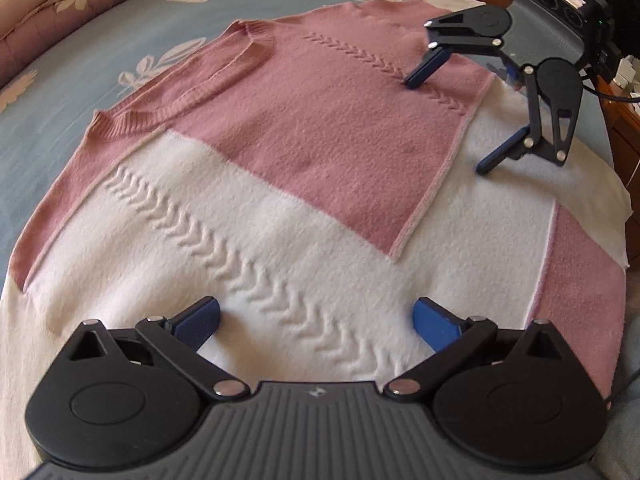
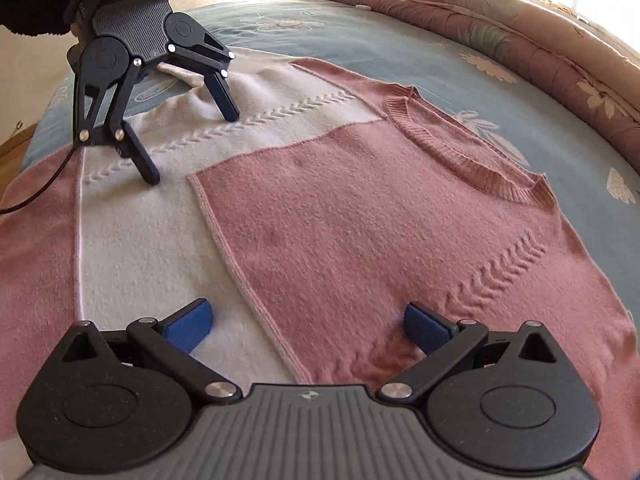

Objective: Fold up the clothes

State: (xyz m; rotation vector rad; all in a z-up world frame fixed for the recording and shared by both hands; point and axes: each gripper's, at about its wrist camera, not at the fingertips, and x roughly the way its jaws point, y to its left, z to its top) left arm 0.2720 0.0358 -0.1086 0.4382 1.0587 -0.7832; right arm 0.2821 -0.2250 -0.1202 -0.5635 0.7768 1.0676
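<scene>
Left wrist view: both tools spread wide, left tool (image 1: 316, 322) and right tool (image 1: 448, 124) pressing sweater (image 1: 280, 184) flat on bed (image 1: 120, 40), probably smoothing before next fold.

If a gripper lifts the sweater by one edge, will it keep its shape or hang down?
The sweater would probably hang limp: it is a soft knit lying flat on the bed, already holding a fold. It looks fuzzy, so the fingers should not slip much. A one-point lift would likely undo the fold, since nothing visible pins that layer.
</scene>
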